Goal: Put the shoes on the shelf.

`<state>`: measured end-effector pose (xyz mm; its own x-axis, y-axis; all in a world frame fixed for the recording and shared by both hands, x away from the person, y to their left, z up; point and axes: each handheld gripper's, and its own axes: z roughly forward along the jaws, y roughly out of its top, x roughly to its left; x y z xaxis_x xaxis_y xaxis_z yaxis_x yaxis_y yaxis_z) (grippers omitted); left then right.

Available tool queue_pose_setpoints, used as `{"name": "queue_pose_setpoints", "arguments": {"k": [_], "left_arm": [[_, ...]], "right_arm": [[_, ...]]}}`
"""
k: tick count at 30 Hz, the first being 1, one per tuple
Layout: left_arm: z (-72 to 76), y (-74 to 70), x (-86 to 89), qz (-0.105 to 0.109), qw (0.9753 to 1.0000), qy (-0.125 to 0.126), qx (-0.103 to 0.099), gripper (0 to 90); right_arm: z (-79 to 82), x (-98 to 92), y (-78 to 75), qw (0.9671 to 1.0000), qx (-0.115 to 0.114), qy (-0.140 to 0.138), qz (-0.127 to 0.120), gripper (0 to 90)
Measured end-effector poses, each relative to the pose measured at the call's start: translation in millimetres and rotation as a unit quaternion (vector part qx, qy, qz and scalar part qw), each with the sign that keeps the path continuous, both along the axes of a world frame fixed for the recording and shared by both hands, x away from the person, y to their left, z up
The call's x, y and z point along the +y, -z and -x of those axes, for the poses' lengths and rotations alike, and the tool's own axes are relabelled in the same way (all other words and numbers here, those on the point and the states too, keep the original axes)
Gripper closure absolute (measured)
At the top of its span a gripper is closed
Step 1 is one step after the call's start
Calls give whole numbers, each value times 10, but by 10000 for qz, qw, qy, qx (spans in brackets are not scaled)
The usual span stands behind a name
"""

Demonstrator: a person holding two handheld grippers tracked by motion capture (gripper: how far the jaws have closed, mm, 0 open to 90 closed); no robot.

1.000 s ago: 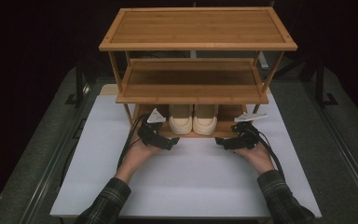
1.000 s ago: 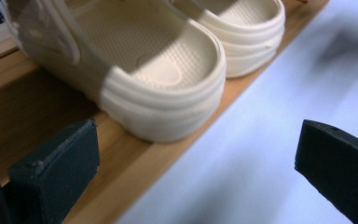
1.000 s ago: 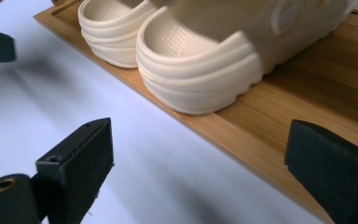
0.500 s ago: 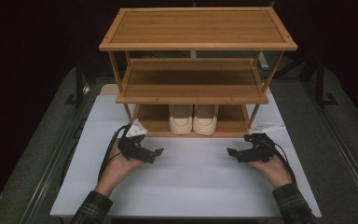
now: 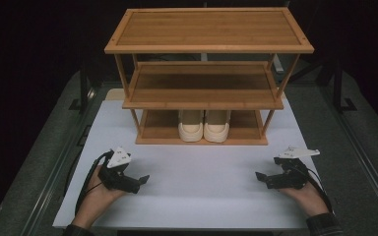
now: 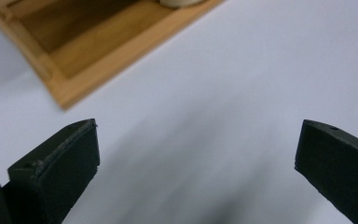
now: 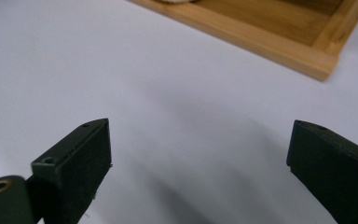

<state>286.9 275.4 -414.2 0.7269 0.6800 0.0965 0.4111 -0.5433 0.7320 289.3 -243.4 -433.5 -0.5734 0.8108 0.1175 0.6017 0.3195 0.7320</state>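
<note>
Since the earlier frames both grippers have been drawn back from the foot of the rack toward the near edge of the table, and their hands have been spread wider apart. Left gripper (image 5: pixel 144 179) is now held low over the white mat (image 5: pixel 202 177), its jaws parted with nothing between them, as its own view confirms: bare mat lies between the two black pads (image 6: pixel 60 163). Right gripper (image 5: pixel 259 176) is likewise released and empty, jaws spread over bare mat in its own view.

Ahead of both grippers, well apart from them, the bamboo shoe rack (image 5: pixel 209 46) is seen with three tiers. On its bottom shelf (image 5: pixel 160 129) a pair of cream shoes (image 5: pixel 204 127) is set side by side, touching, toes toward the grippers, roughly midway between the two. Middle and top shelves are bare. Only a corner of the bottom shelf (image 6: pixel 74 60) is caught ahead and to the left of the left gripper's jaws, and ahead and to the right of the right gripper's (image 7: pixel 279 42).

It is judged that the placing of the shoes has been completed and the retreat is in hand. Nothing further appears to be called for beyond the grippers being settled at rest; should more footwear be shelved, a reach forward to an empty tier would be needed.
</note>
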Motion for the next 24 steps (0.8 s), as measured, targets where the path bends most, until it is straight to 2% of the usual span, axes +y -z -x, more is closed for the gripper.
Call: {"name": "queue_pose_setpoints", "arguments": {"k": [7, 12, 14, 15, 16, 17, 18, 24], "left_arm": [[213, 161, 225, -281, 9995, -55, 129, 0], [277, 233, 347, -183, 9995, -158, 189, 0], [287, 277, 371, -254, 9993, -164, 229, 0], [289, 306, 380, -292, 9990, -153, 286, 0], [290, 337, 394, -243, 9990, -155, 342, 0], [288, 360, 424, -70, 9991, -191, 373, 0], [268, 373, 445, 29, 9986, -219, 490, 0], [263, 374, 446, 31, 9984, -219, 526, 0]], "right_arm": [[128, -124, 104, 9995, 109, 11, 295, 57], [236, -219, 170, 9988, 163, 54, 467, 31], [270, -251, 203, 9983, 177, 71, 542, 29], [290, -259, 222, 9984, 81, 49, 556, 28], [308, -265, 236, 9984, 4, 38, 565, 28], [311, -265, 237, 9984, 0, 48, 562, 28], [310, -263, 237, 9984, -1, 42, 572, 27], [311, -261, 241, 9983, -15, 38, 585, 26]]}}
